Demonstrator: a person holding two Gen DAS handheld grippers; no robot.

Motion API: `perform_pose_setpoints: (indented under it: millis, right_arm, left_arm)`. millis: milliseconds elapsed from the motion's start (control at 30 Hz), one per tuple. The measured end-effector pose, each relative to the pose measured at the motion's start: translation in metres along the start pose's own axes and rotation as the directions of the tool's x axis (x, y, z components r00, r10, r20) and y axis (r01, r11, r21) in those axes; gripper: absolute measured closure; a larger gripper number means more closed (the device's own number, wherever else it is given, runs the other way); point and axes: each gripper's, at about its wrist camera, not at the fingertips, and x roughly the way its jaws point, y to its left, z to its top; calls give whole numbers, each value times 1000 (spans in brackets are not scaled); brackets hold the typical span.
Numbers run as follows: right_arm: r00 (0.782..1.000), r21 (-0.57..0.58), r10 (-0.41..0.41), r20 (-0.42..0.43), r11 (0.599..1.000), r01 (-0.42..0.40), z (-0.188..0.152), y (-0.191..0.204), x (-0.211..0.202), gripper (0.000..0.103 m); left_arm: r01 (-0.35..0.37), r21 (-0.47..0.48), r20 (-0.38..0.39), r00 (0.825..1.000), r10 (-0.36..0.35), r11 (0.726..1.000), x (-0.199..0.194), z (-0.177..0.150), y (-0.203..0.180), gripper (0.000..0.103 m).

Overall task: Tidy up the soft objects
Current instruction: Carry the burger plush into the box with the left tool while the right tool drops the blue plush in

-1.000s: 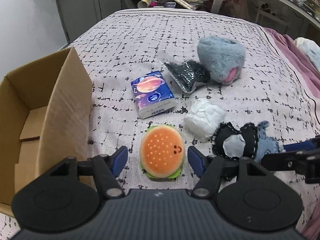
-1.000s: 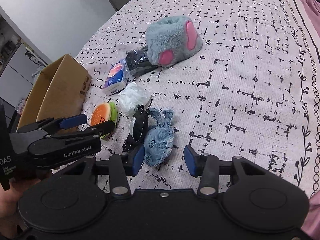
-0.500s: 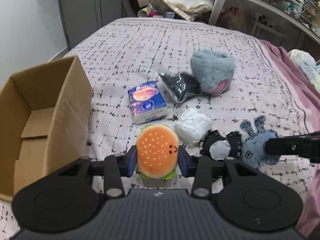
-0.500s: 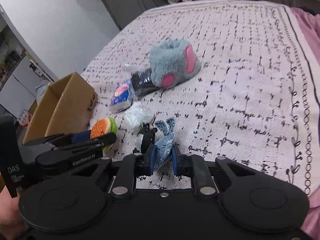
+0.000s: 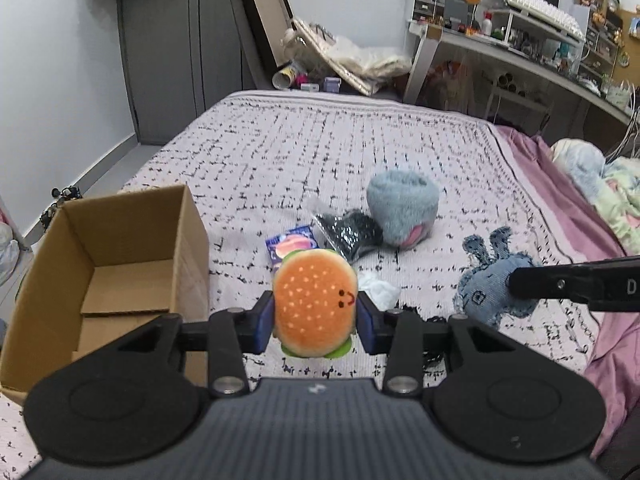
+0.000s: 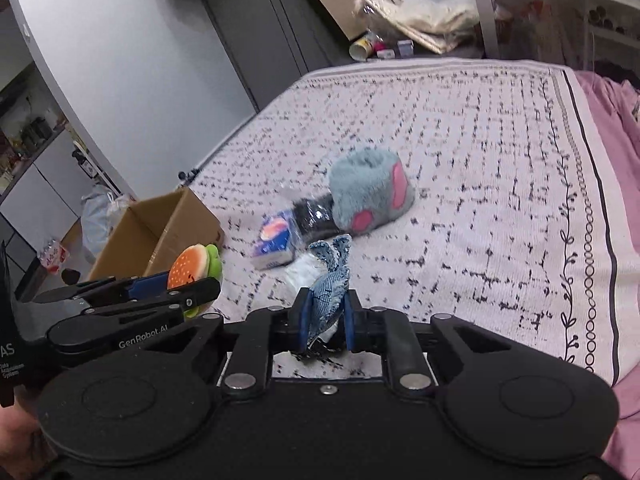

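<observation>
Two soft toys are off the bed, one in each gripper. The round plush hamburger with an orange bun, white seed dots and a small smiling face (image 5: 314,304) sits clamped between the blue pads of the left gripper (image 5: 316,322), its green felt edge showing below, and it hangs above the white bedspread with black dashed pattern (image 5: 320,152). The blue denim stuffed animal with two long ears (image 6: 329,284) is pinched tight between the blue pads of the right gripper (image 6: 325,322), ears pointing toward twelve o'clock in the right wrist view; in the left wrist view the same toy appears at three o'clock of the hamburger, held by the black arm of the other tool. At nine o'clock of the hamburger stands the open brown cardboard box (image 5: 120,268), its inside bare but for its folded bottom flaps. Just beyond the hamburger, toward twelve o'clock, lies a small blue tissue pack printed with an orange planet (image 5: 290,242), partly hidden by the toy. Touching that pack at its two o'clock side is a clear plastic bag holding something black (image 5: 348,230), and against the bag rests a fluffy grey-blue plush slipper with pink patches (image 5: 402,208). A crumpled white soft bundle (image 5: 378,290) lies just at the hamburger's three o'clock. A mauve-pink blanket (image 5: 560,184) runs along the bed's right edge.
</observation>
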Motion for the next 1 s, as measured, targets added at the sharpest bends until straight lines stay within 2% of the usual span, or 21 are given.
perform_pose_setpoints:
  millis: [233, 467, 733, 1000]
  right_arm:
    - [999, -32, 22, 39, 999, -21, 7, 24, -5, 86]
    - [996, -74, 70, 62, 995, -66, 15, 52, -5, 86]
    - [989, -116, 126, 71, 986, -117, 23, 84, 3, 86]
    - [983, -159, 172, 61, 974, -160, 24, 116, 12, 86]
  left_arm:
    - [-7, -27, 54, 999, 9, 1000, -28, 7, 19, 62]
    - [-48, -75, 85, 995, 55, 996, -49, 9, 51, 62]
    - [-99, -141, 92, 989, 113, 985, -65, 7, 95, 62]
    - [-158, -218, 49, 984, 173, 963, -61, -4, 135, 62]
